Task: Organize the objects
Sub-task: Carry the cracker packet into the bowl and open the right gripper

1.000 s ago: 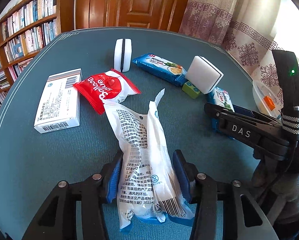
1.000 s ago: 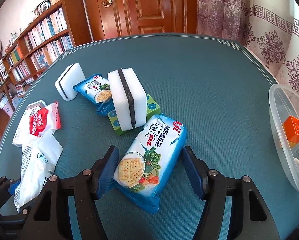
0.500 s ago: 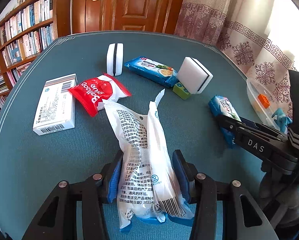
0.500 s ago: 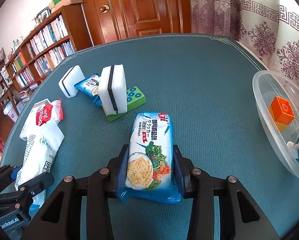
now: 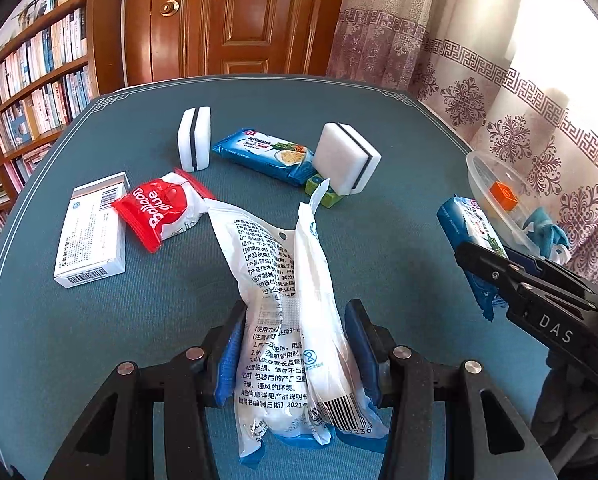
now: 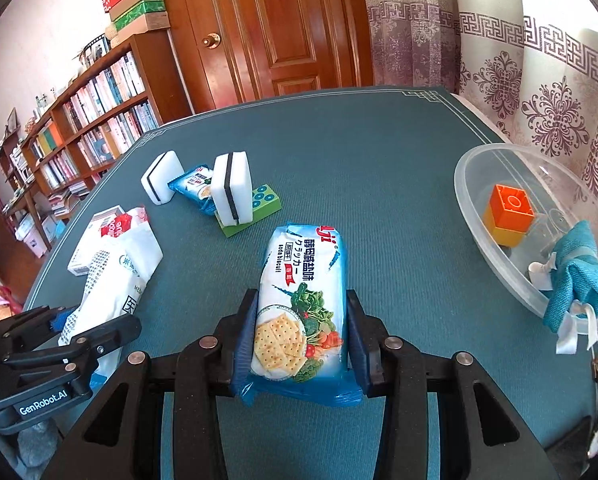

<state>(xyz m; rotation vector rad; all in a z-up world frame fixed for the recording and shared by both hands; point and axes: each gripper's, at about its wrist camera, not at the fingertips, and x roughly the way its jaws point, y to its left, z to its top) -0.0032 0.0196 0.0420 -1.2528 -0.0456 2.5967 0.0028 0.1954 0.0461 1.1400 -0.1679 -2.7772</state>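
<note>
My left gripper (image 5: 295,344) is shut on a white medical bag (image 5: 283,280) with printed text, held above the green table. My right gripper (image 6: 301,332) is shut on a blue cracker packet (image 6: 299,300), lifted off the table; the packet also shows in the left wrist view (image 5: 469,228). A clear plastic bowl (image 6: 475,196) at the right holds an orange block (image 6: 507,216) and a teal cloth (image 6: 579,276).
On the table lie two white sponges (image 5: 195,144) (image 5: 345,160), a second blue cracker packet (image 5: 267,154), a green block (image 6: 259,208), a red Balloon glue packet (image 5: 159,208) and a white box (image 5: 91,232). Bookshelves stand left, a wooden door behind.
My right gripper closed on the cracker packet and lifted it toward the bowl side. My left gripper kept its hold on the white bag and rose a little.
</note>
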